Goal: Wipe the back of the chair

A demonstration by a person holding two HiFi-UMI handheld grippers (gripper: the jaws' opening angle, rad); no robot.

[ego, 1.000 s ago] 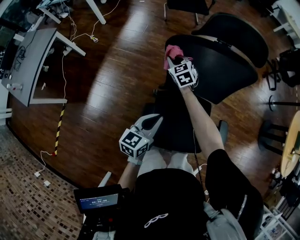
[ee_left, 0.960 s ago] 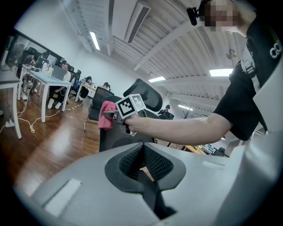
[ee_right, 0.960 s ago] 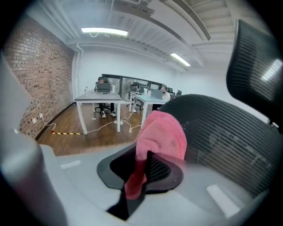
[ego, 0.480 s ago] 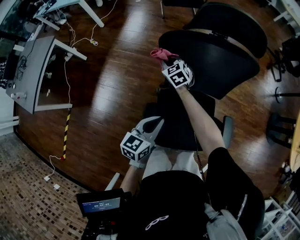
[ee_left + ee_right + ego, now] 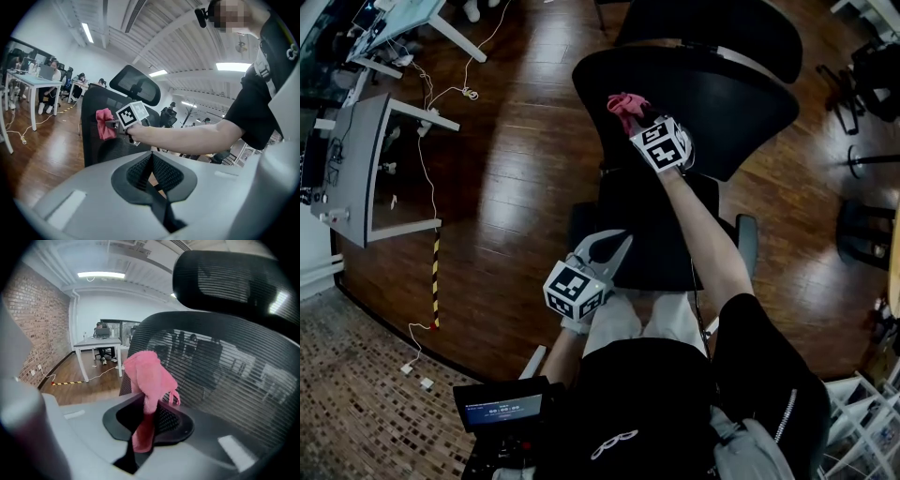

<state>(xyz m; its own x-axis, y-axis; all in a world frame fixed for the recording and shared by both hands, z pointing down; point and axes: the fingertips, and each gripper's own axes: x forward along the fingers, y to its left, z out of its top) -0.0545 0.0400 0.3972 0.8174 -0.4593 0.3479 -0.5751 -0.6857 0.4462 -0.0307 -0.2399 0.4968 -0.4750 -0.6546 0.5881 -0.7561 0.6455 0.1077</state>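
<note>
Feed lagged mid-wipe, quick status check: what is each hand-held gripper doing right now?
Left hand-held gripper: closed, holding nothing.
Right hand-held gripper: closed on the pink cloth, near the chair's mesh back.

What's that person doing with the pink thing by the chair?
A person holds a claw in each hand. The right claw is shut on a pink cloth and holds it up at the mesh back of a black office chair, near its left edge, ready for wiping. Whether the cloth presses on the mesh is hard to tell. The left claw is shut with nothing in it and hangs low by the seat.
</note>
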